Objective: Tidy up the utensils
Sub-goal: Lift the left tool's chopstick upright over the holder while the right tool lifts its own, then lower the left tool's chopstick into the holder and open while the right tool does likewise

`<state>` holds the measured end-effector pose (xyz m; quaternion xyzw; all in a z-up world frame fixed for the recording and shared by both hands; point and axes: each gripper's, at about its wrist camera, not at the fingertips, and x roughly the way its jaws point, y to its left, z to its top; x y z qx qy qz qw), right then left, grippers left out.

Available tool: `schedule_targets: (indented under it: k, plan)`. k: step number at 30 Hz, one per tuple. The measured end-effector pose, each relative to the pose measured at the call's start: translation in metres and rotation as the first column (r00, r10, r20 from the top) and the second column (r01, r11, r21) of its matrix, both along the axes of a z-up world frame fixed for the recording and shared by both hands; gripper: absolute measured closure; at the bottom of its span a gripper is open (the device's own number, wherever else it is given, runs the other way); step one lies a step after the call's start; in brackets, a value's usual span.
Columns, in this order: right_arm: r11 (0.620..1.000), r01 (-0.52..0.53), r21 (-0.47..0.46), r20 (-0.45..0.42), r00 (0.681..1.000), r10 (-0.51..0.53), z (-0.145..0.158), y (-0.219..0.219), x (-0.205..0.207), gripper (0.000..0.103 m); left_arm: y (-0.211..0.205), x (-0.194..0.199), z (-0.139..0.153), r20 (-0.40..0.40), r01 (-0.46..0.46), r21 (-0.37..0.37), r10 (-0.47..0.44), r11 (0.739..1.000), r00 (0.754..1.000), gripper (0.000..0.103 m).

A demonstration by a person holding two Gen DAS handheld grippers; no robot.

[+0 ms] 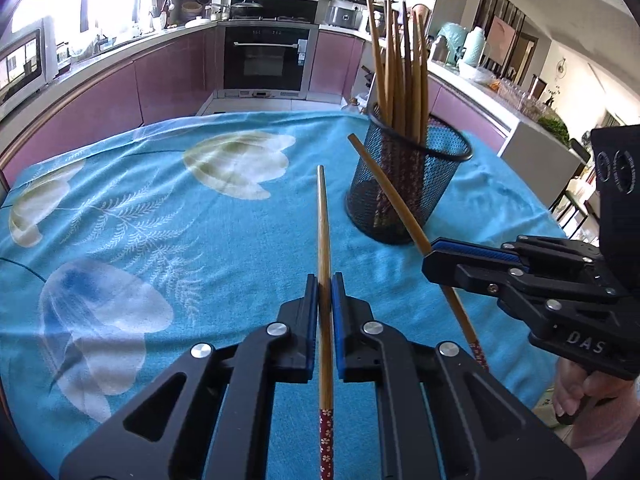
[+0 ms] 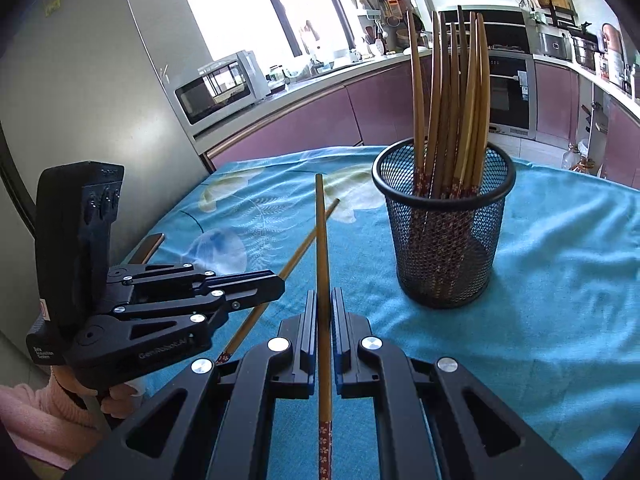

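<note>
A black mesh cup [image 1: 408, 184] stands on the blue floral tablecloth [image 1: 160, 208] and holds several wooden chopsticks [image 1: 400, 68]. The cup [image 2: 444, 232] and its chopsticks [image 2: 452, 100] also show in the right wrist view. My left gripper [image 1: 325, 280] is shut on a wooden chopstick [image 1: 323, 220] with a red patterned end, held above the cloth, tip pointing forward. My right gripper [image 2: 324, 296] is shut on another such chopstick [image 2: 321, 240]. The right gripper [image 1: 434, 256] sits right of the left one, its chopstick [image 1: 384, 188] crossing in front of the cup. The left gripper [image 2: 276, 282] appears at left with its chopstick [image 2: 308, 240].
The tablecloth [image 2: 560, 280] covers the table, whose edges lie left and far. Behind are pink kitchen cabinets [image 1: 168, 76], an oven [image 1: 266, 58], a microwave [image 2: 218, 86] and a grey fridge [image 2: 100, 80]. A counter with jugs and glasses [image 1: 500, 80] runs at right.
</note>
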<state>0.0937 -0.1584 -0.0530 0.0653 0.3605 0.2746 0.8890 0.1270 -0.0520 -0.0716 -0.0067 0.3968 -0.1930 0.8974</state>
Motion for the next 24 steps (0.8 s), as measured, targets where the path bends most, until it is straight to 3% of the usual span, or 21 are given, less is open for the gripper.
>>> schedule_targets:
  k: [14,24]
  plan:
    - [0.995,0.041,0.086,0.109,0.993,-0.050,0.040,-0.031,-0.006,0.097,0.008,-0.023,0.067,0.114,0.097,-0.159,-0.080,0.983,0.990,0.095]
    - [0.992,0.064,0.107,0.225,0.970,-0.086,0.085,-0.051,0.001,0.097,0.007,-0.020,0.109,0.207,0.116,-0.211,-0.072,0.971,0.976,0.095]
